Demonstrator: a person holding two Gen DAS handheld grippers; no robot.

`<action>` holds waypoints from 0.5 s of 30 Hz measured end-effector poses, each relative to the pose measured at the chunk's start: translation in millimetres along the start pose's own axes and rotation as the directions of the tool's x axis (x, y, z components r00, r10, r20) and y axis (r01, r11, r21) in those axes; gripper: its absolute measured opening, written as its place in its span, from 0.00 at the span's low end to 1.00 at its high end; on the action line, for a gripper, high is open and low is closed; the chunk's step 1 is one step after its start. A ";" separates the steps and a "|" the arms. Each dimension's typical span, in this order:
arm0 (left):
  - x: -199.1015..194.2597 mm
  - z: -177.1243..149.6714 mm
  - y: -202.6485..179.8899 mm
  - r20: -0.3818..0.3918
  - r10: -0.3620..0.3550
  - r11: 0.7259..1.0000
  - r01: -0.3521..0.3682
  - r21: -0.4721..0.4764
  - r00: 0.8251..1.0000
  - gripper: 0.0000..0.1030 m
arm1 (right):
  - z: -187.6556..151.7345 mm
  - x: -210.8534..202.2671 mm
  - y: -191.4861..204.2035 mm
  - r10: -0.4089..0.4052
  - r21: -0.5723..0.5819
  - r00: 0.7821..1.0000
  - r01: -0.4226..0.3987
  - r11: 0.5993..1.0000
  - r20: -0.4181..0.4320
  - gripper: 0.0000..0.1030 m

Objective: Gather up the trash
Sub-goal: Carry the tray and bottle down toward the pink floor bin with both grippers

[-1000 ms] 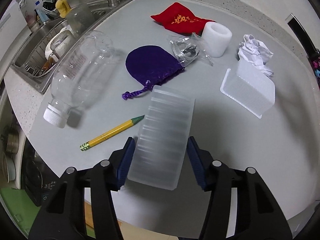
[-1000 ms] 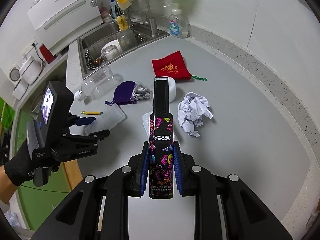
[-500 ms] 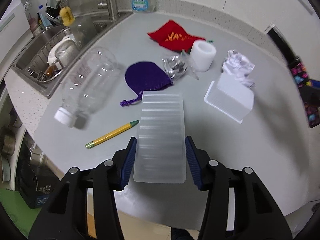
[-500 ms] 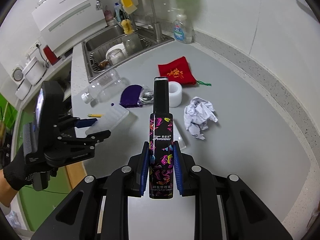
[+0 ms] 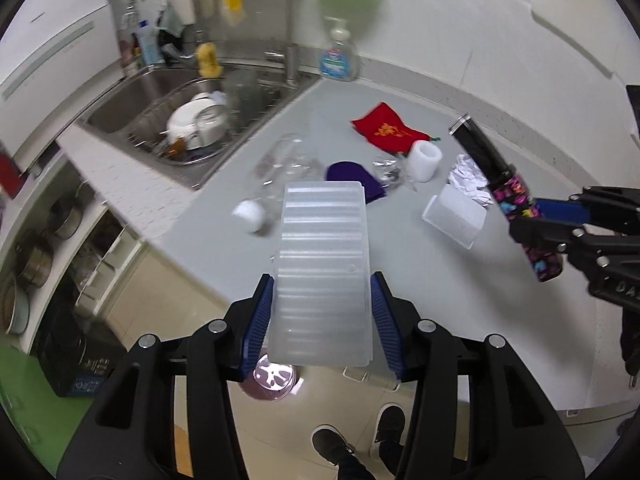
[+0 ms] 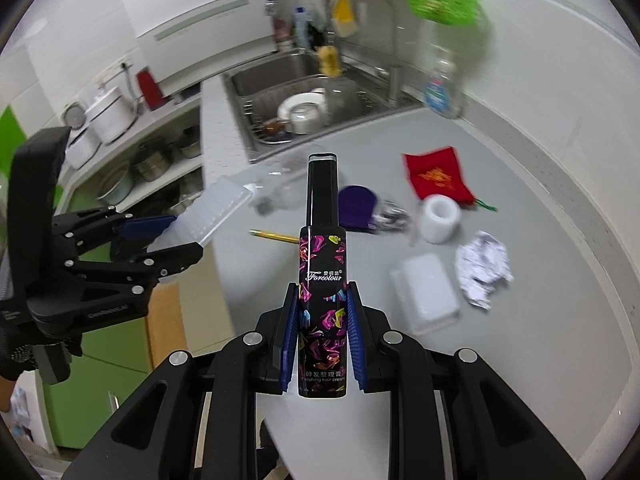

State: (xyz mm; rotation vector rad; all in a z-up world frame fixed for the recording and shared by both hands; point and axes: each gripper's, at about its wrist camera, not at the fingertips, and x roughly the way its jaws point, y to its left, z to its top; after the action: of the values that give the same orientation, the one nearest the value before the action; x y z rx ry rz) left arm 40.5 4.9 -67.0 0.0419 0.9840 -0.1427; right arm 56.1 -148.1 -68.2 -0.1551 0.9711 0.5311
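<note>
My left gripper (image 5: 322, 292) is shut on a ribbed translucent plastic tray (image 5: 322, 264), held in the air past the counter's front edge, over the floor. The right wrist view shows the same tray (image 6: 216, 212) in the left gripper (image 6: 168, 240) at far left. My right gripper (image 6: 322, 292) is shut on a black hair cream tube (image 6: 322, 280) with a colourful print, upright between the blue pads. From the left wrist, the tube (image 5: 500, 176) and right gripper (image 5: 560, 220) show at the right. On the grey counter (image 5: 420, 280) lie crumpled paper (image 6: 484, 268) and a white plastic box (image 6: 426, 292).
Also on the counter: a clear bottle (image 5: 280, 172), purple pouch (image 5: 352, 176), red pouch (image 5: 384, 130), white roll (image 5: 426, 154), crinkled wrapper (image 5: 390, 170) and pencil (image 6: 276, 236). A sink (image 5: 160, 116) with dishes is at back left. A person's shoes (image 5: 332, 446) stand on the floor below.
Both grippers rose and drew back from the counter with their loads. The left one now hangs beyond the counter's edge above the floor. The right gripper has come into the left wrist view.
</note>
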 end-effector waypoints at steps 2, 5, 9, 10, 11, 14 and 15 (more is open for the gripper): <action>-10.0 -8.9 10.7 0.004 0.020 1.000 -0.020 -0.015 1.000 0.47 | 1.6 5.0 16.3 0.019 -0.026 1.000 -0.019 0.999 -0.001 0.21; -22.1 -27.3 31.7 0.000 0.055 0.997 -0.055 -0.053 0.998 0.47 | 2.6 15.3 42.3 0.055 -0.067 0.998 -0.056 0.996 -0.008 0.21; -27.1 -56.5 62.4 -0.029 0.095 0.989 -0.098 -0.107 0.995 0.47 | 0.8 35.4 75.2 0.100 -0.111 0.994 -0.103 0.988 -0.036 0.21; -26.1 -62.5 68.3 -0.038 0.101 0.987 -0.105 -0.120 0.994 0.47 | -0.6 43.2 85.1 0.112 -0.123 0.993 -0.117 0.986 -0.049 0.21; -24.5 -70.6 75.8 -0.049 0.106 0.985 -0.111 -0.135 0.993 0.47 | -2.1 48.4 91.6 0.121 -0.129 0.991 -0.128 0.983 -0.058 0.21; -15.1 -94.3 96.8 -0.088 0.126 0.976 -0.139 -0.169 0.988 0.47 | -7.5 72.1 117.0 0.149 -0.157 0.984 -0.163 0.974 -0.099 0.21; -9.9 -102.6 103.6 -0.102 0.132 0.972 -0.148 -0.180 0.986 0.47 | -10.4 81.7 126.7 0.159 -0.166 0.980 -0.177 0.970 -0.116 0.21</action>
State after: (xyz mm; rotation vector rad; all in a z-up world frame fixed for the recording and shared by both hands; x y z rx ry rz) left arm -35.3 118.7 -118.6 -0.0548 1.0764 0.0826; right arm 22.2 -13.2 -127.3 -0.2618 1.0423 0.7726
